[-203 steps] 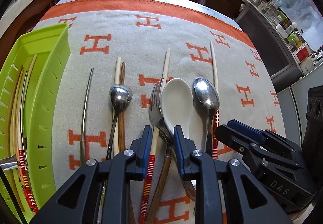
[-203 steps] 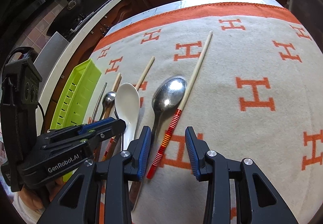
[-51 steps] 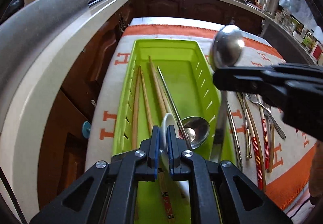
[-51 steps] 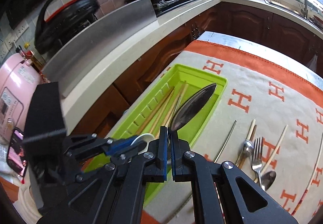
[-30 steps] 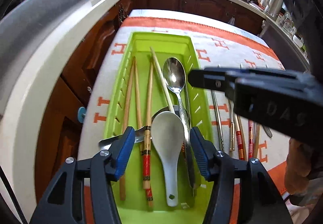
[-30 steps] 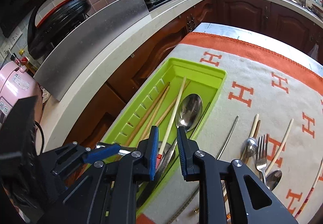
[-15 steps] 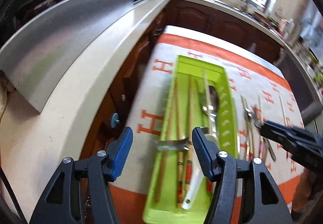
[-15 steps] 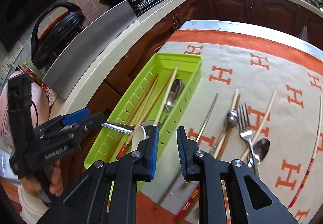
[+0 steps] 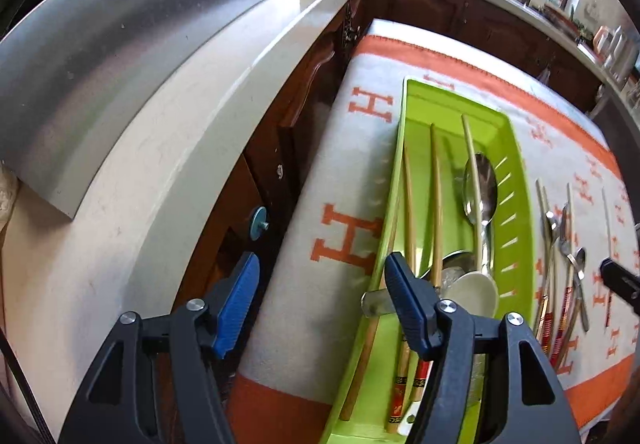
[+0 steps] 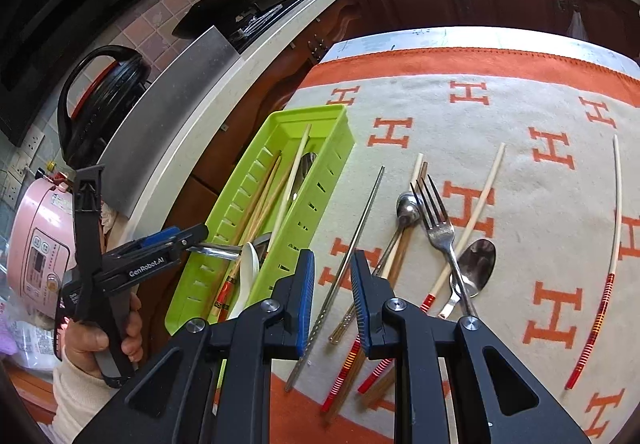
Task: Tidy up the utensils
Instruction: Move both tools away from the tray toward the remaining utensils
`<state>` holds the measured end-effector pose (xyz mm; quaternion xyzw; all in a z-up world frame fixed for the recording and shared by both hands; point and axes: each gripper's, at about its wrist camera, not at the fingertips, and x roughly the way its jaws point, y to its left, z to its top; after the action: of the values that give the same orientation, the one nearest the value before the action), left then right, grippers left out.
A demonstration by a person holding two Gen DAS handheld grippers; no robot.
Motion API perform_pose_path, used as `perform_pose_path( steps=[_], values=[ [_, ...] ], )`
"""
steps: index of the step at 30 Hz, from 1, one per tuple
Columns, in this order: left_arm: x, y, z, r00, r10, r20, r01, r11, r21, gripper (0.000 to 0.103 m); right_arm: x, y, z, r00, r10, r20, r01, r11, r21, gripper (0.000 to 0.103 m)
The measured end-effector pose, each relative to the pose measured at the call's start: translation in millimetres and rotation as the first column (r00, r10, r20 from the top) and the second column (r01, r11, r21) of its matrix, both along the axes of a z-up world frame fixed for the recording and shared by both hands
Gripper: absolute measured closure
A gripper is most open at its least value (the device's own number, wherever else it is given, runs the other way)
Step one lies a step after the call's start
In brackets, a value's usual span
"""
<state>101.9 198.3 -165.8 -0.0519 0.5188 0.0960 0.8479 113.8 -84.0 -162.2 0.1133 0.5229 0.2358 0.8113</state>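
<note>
The green tray [image 9: 516, 203] holds several wooden chopsticks, a metal spoon [image 9: 480, 187], a white ceramic spoon [image 9: 474, 292] and a ladle's flat handle [image 9: 374, 302]. My left gripper [image 9: 320, 304] hovers over the tray's left rim and the cloth edge, its jaws opening with nothing between them. From the right wrist it shows beside the tray [image 10: 316, 195], held in a hand [image 10: 100, 340]. My right gripper [image 10: 333, 300] stands open by a narrow gap above a metal chopstick [image 10: 360, 228] lying on the cloth. A fork [image 10: 436, 219], a small spoon [image 10: 408, 207], a larger spoon [image 10: 478, 264] and pale chopsticks [image 10: 480, 203] lie loose to its right.
The orange-and-cream H-pattern cloth [image 10: 552, 171] covers the table. A pale counter [image 9: 140, 183] with a steel panel runs along the left, with dark cabinets below. A pink cooker [image 10: 36, 244] and a black pot [image 10: 100, 91] stand on the counter.
Both grippers have let their spoons go into the tray and drawn back. The left has swung left, so the tray now sits at its right; the right has swung over the loose utensils.
</note>
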Motion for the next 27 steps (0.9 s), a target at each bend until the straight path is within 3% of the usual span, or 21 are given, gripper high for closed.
perform_pose_path(
  steps=[6,11,15,23,27],
  values=[
    [-2.8,-8.6,-13.2,0.996,-0.012,-0.091,0.019,0.997,0.077,0.037,-0.9,-10.3,-0.9,1.0,-0.018,-0.007,0.019,0.999,0.026,0.084],
    [-15.4,-18.7,-19.8,0.99,-0.035,-0.134,0.048,0.995,0.093,0.035,-2.0,-16.5,-2.7,0.999,-0.027,-0.019,0.028,0.999,0.038,0.084],
    [-28.7,-29.1,-17.1,0.99,-0.055,-0.127,0.069,0.992,0.11,0.028,-2.5,-20.3,-4.4,0.999,-0.036,-0.026,0.038,0.998,0.046,0.084],
    [-44.6,-51.6,-13.7,0.984,-0.106,-0.14,0.126,0.981,0.146,0.024,-6.8,-26.3,-6.2,0.998,-0.047,-0.035,0.049,0.997,0.06,0.083],
    [-51.1,-54.0,-1.7,0.991,-0.089,-0.099,0.106,0.978,0.182,0.024,-10.4,-31.9,-4.7,0.998,-0.053,-0.031,0.054,0.997,0.058,0.083]
  ],
)
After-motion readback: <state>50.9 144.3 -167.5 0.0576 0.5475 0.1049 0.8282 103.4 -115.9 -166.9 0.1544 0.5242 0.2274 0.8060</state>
